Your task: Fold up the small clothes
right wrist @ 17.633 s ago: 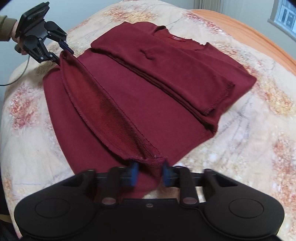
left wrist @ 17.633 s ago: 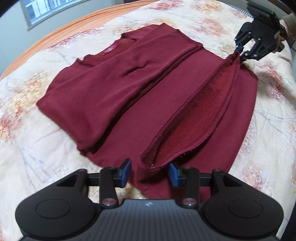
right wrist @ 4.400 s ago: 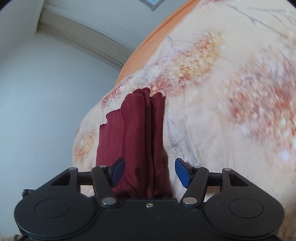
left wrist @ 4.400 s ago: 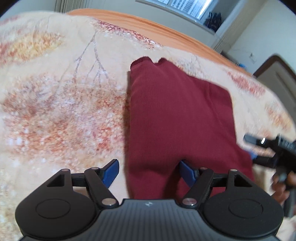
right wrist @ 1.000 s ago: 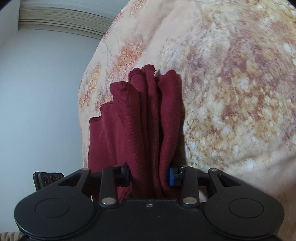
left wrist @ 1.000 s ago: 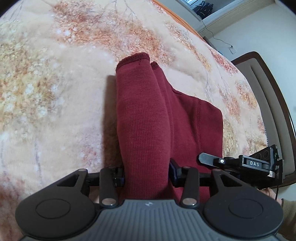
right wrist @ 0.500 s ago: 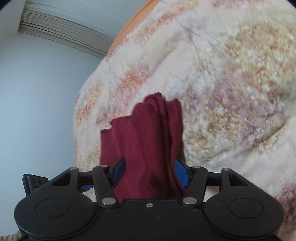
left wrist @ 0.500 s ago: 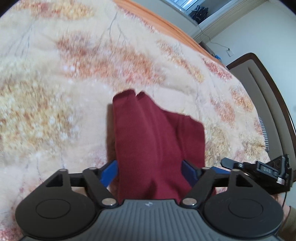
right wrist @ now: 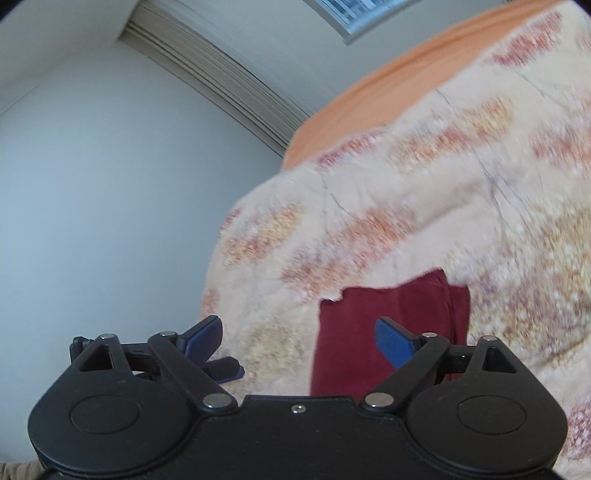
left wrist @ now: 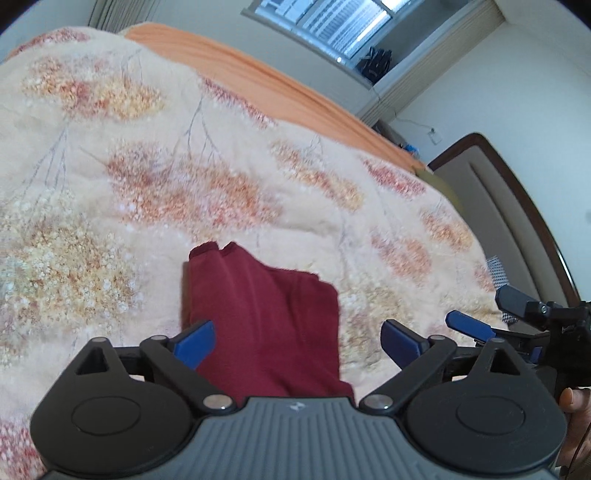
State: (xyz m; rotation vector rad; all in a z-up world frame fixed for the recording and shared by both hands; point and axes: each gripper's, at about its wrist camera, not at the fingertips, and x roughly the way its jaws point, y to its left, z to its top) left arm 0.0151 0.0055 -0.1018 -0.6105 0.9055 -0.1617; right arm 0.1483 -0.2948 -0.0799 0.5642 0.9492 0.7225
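Observation:
The dark red garment (left wrist: 266, 317) lies folded into a compact rectangle on the floral bed cover (left wrist: 147, 177). My left gripper (left wrist: 297, 341) is open and empty, raised above the fold's near end. My right gripper (right wrist: 299, 339) is open and empty, to the left of the folded garment (right wrist: 388, 310) in its own view. It also shows at the right edge of the left wrist view (left wrist: 517, 325). The garment's near end is hidden behind both gripper bodies.
An orange sheet (left wrist: 258, 85) edges the far side of the bed. A dark wooden headboard (left wrist: 517, 206) stands at the right. A window (left wrist: 325, 18) and a grey wall (right wrist: 92, 184) lie beyond the bed.
Both grippers have opened, let go of the folded garment and pulled back and up from it. The garment stays lying on the bed.

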